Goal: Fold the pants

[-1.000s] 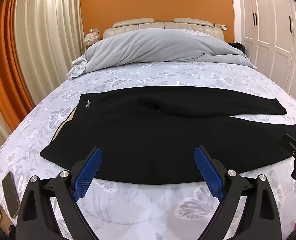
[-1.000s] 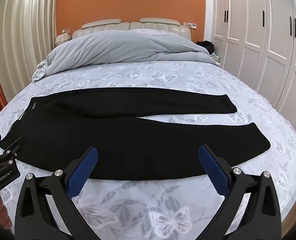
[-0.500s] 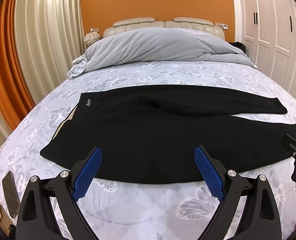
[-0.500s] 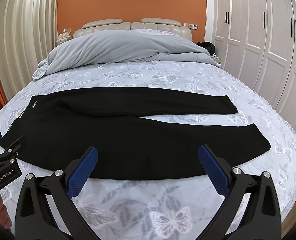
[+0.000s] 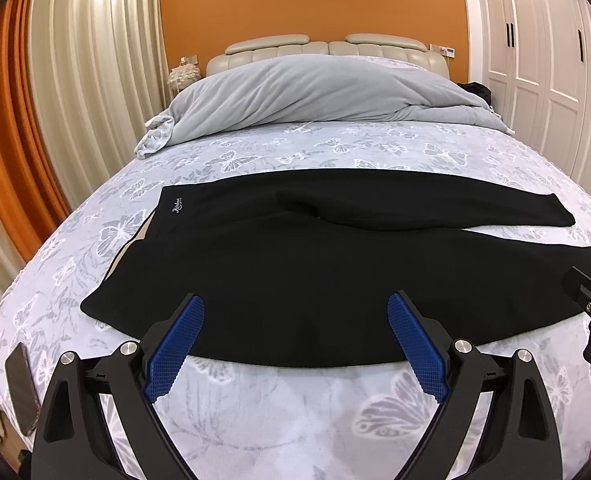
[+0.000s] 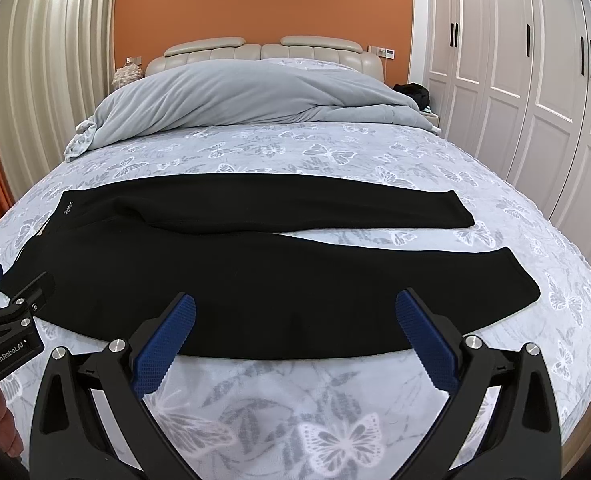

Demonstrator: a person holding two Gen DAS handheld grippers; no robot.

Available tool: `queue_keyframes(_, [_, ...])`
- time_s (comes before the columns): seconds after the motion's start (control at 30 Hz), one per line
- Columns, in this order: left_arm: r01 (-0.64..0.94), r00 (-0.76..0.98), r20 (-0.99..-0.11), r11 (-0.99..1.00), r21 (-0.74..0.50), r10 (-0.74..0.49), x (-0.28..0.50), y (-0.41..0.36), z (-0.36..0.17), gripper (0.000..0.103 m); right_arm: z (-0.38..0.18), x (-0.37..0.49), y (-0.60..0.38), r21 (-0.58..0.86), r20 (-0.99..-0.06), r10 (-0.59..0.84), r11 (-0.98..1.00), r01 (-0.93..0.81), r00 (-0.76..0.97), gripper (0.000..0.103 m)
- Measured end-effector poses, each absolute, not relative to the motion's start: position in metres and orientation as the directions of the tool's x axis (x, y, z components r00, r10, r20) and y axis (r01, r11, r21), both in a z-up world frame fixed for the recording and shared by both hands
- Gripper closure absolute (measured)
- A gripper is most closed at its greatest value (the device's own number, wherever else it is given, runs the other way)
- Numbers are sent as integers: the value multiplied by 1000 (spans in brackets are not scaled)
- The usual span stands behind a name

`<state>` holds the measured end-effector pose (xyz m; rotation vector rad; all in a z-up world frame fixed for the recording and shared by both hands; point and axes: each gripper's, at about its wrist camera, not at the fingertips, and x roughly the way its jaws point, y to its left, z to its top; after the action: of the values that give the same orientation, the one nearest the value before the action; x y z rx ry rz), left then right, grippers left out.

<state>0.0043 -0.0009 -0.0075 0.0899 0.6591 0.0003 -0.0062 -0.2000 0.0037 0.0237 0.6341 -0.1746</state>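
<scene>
Black pants [image 5: 315,264] lie flat across the bed, waistband to the left, both legs running right; they also show in the right wrist view [image 6: 255,276]. The far leg lies apart from the near leg at the cuffs. My left gripper [image 5: 295,344] is open and empty, just above the near edge of the pants toward the waist. My right gripper [image 6: 295,340] is open and empty, above the near edge of the near leg.
The bed [image 5: 335,152] has a butterfly-print sheet. A grey duvet [image 5: 315,96] is piled at the headboard. A phone [image 5: 21,388] lies at the bed's left near edge. Curtains [image 5: 75,80] hang on the left and white wardrobes [image 6: 535,100] stand on the right.
Both grippers have drifted very slightly; the pants have not moved and both grippers stay open.
</scene>
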Motion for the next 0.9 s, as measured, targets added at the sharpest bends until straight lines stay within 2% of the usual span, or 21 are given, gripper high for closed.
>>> queue_keyframes(0.9, [28, 792, -610, 996, 87, 31, 3, -1, -9, 12, 1, -6, -199, -33, -594, -154, 985, 168, 790, 5])
